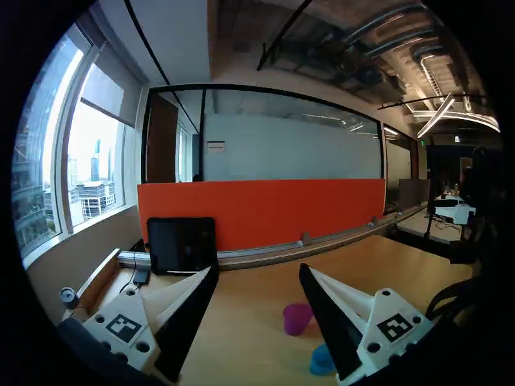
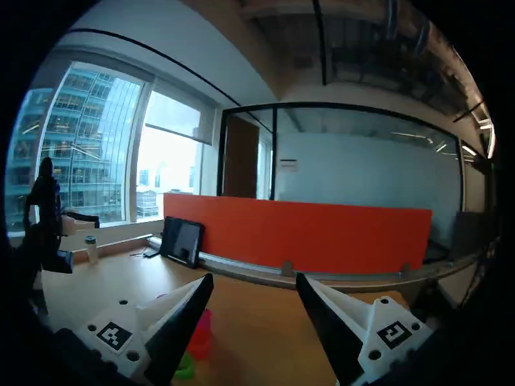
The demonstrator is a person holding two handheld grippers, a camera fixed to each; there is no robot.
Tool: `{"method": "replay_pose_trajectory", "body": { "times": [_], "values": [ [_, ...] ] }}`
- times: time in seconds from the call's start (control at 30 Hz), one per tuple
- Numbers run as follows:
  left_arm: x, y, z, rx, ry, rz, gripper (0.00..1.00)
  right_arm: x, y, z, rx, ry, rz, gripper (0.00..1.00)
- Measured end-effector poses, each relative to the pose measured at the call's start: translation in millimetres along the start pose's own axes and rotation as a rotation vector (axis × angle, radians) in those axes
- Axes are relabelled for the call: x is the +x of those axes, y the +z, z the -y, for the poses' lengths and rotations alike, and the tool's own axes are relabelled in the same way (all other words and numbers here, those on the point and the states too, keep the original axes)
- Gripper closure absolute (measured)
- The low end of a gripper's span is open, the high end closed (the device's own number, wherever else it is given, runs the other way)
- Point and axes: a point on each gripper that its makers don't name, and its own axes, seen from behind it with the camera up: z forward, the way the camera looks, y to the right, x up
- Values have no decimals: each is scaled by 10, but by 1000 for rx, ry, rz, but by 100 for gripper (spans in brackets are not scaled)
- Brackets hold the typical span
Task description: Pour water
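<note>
Broadly, the wooden bench runs up to an orange partition. The left hand-held gripper hangs over the bench with its fingers apart and empty. A purple cup stands between them (nearer the right-side finger), and a blue cup is half hidden behind that finger. The right hand-held gripper is likewise spread, with a pink cup and a green cup peeking out beside its left-side finger.

Orange partition behind wooden desk
</note>
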Motion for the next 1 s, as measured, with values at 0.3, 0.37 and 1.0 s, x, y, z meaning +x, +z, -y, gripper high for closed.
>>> {"method": "replay_pose_trajectory", "body": {
  "times": [0.3,0.37,1.0],
  "values": [
    [69,-21,-243,-127,-5,-16,8,37,-18,365,166,-3,12,1],
    [68,-34,-296,-151,-4,-13,8,49,-24,398,188,7,17,1],
    [-298,-75,-578,-297,19,85,7,-174,-108,653,341,-6,102,1]
  ]
}}
